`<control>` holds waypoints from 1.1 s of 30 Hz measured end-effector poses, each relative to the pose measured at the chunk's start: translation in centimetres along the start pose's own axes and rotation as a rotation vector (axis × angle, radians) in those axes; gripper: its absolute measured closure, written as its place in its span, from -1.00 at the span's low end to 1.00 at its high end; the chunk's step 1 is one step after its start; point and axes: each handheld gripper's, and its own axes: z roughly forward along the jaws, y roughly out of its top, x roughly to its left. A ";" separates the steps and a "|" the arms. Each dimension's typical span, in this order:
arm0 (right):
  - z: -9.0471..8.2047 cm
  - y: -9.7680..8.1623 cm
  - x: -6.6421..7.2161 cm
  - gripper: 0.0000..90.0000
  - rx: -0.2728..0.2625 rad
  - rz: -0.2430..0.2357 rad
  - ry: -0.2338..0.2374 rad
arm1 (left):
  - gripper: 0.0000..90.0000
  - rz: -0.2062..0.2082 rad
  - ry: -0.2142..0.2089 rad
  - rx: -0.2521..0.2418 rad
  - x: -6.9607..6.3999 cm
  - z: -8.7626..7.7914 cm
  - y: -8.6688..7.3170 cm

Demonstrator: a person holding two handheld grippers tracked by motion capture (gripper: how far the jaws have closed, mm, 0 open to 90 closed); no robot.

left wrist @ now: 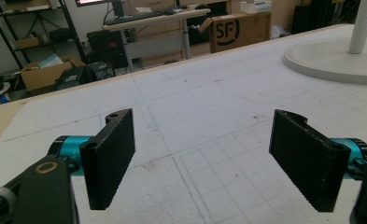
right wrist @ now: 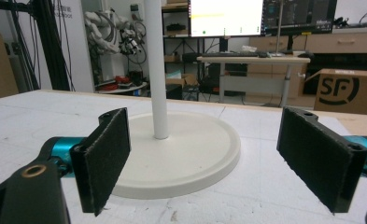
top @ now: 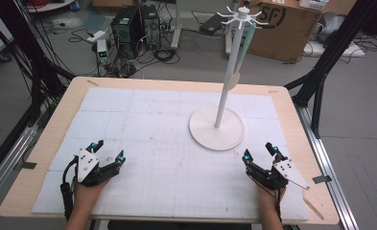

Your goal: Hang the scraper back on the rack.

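Note:
A white stand rises from a round base (top: 205, 129) right of the table's middle, and its pole (top: 226, 81) ends in a ring of hooks (top: 239, 17). A pale green utensil with a beige head (top: 232, 79) hangs from one hook alongside the pole. My left gripper (top: 109, 151) rests near the front left of the white mat, open and holding nothing (left wrist: 202, 154). My right gripper (top: 258, 151) sits at the front right, just in front of the base, also open and holding nothing (right wrist: 202, 158). The base (right wrist: 181, 149) and pole (right wrist: 157, 70) stand straight ahead of its jaws.
A white gridded mat (top: 167, 124) covers most of the wooden table (top: 47, 139). On the floor beyond lie computer towers (top: 128, 24), cables and a cardboard box (top: 282, 24). Black frame legs (top: 320, 72) stand by the table's right edge.

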 end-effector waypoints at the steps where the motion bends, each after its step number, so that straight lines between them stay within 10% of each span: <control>1: 0.0 0.0 0.0 -0.62 -0.002 -0.004 -0.002 | -0.48 0.000 0.000 0.001 0.0 0.0 0.0; 33: 0.2 0.0 0.4 -0.54 0.023 -0.042 0.010 | -0.48 0.012 0.006 -0.004 -0.1 -0.1 0.0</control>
